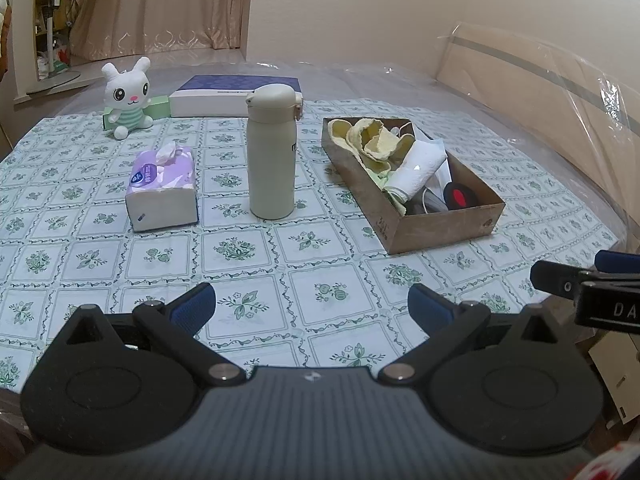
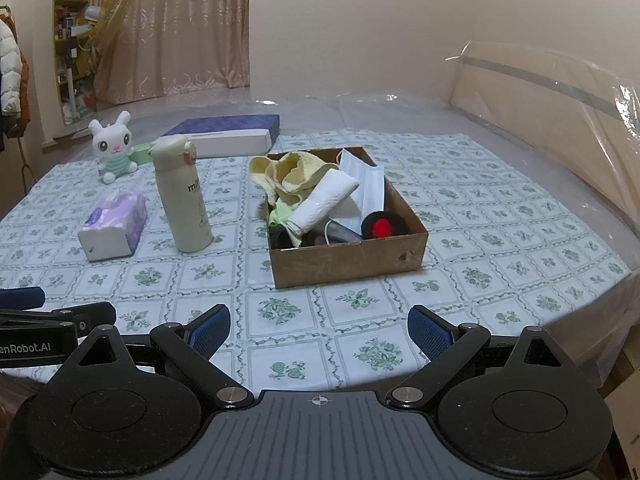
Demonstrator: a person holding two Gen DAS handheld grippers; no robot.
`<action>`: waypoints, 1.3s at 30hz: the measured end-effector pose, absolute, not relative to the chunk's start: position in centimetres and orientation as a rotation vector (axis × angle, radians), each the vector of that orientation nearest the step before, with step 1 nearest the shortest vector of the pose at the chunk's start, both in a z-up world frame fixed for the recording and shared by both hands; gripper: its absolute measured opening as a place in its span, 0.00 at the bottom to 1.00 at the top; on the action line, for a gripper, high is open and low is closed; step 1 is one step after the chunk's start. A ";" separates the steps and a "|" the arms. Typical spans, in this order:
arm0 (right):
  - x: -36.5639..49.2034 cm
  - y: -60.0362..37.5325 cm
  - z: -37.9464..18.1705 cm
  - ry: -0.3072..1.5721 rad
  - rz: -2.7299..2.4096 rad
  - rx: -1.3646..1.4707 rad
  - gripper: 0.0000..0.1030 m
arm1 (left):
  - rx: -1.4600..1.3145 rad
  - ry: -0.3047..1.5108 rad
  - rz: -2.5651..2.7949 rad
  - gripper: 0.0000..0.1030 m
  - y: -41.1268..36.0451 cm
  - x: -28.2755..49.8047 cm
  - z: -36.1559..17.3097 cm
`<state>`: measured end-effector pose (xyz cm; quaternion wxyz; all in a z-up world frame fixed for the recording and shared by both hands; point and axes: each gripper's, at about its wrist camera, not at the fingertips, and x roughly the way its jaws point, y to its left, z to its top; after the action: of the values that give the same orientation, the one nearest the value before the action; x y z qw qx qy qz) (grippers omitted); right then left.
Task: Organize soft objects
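A brown cardboard box (image 1: 440, 228) (image 2: 344, 264) sits on the patterned tablecloth. It holds a yellow cloth (image 1: 376, 140) (image 2: 296, 172), a rolled white towel (image 1: 420, 168) (image 2: 324, 204), a white face mask (image 2: 368, 188) and a black item with a red spot (image 2: 382, 226). A white plush rabbit (image 1: 126, 96) (image 2: 114, 148) sits at the far left. My left gripper (image 1: 312, 306) is open and empty near the table's front edge. My right gripper (image 2: 318, 326) is open and empty, in front of the box.
A cream thermos bottle (image 1: 272, 152) (image 2: 182, 196) stands upright left of the box. A purple tissue pack (image 1: 164, 190) (image 2: 114, 226) lies left of it. A blue-and-white flat box (image 1: 236, 94) (image 2: 228, 134) lies at the back. A plastic-wrapped headboard (image 1: 560, 92) runs along the right.
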<state>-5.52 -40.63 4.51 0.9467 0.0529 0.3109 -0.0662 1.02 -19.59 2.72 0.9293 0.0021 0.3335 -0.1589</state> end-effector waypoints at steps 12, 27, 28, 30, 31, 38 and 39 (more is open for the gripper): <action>-5.5 -40.8 4.5 0.634 -0.135 0.108 0.92 | 0.004 0.684 -0.327 0.99 -19.5 1.0 2.7; -5.5 -40.7 4.5 0.634 -0.135 0.108 0.92 | 0.001 0.684 -0.327 0.99 -19.4 1.0 2.5; -5.5 -40.7 4.5 0.634 -0.134 0.107 0.92 | 0.002 0.685 -0.327 0.99 -19.4 1.0 2.4; -5.5 -40.8 4.4 0.634 -0.135 0.109 0.92 | 0.000 0.685 -0.327 0.99 -19.4 1.0 2.4; -5.5 -40.7 4.4 0.634 -0.134 0.108 0.92 | -0.001 0.686 -0.328 0.99 -19.4 1.0 2.4; -5.5 -40.7 4.5 0.634 -0.135 0.108 0.92 | 0.000 0.686 -0.328 0.99 -19.4 1.0 2.4; -5.5 -40.7 4.5 0.635 -0.134 0.108 0.92 | 0.000 0.686 -0.328 0.99 -19.4 1.0 2.4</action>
<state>-5.47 -40.69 4.47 0.9464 0.0531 0.3117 -0.0658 1.05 -19.35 2.40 0.9286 -0.0001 0.3346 -0.1603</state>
